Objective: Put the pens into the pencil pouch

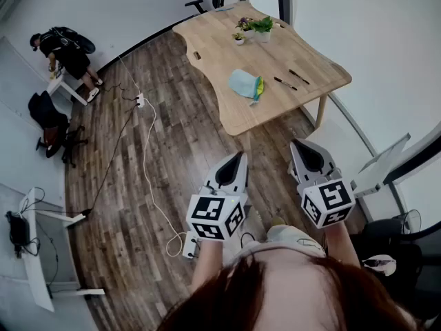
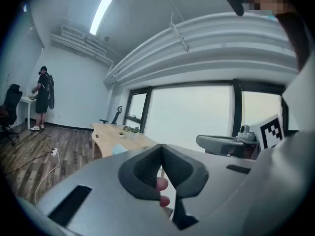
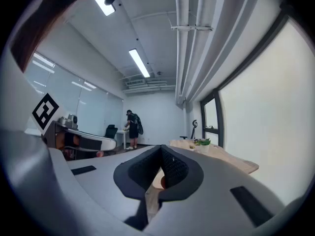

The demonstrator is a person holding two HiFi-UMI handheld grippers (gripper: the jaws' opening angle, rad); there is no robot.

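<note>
- The left gripper has its jaws pressed together, tip to tip, with nothing between them; the left gripper view shows the dark pads meeting in a closed wedge.
- The right gripper is likewise closed on nothing, its pads touching along their inner edges.
- Both grippers hang side by side over the wood floor, short of the table and pointing toward it.
- A pen and a second pen lie flat on the table near its right edge, roughly parallel and just apart, well away from both sets of jaws.
- The pouch, pale blue with a yellow-green end, lies just left of the pens, not touching them.
- A small plant stands at the table's far side.
</note>
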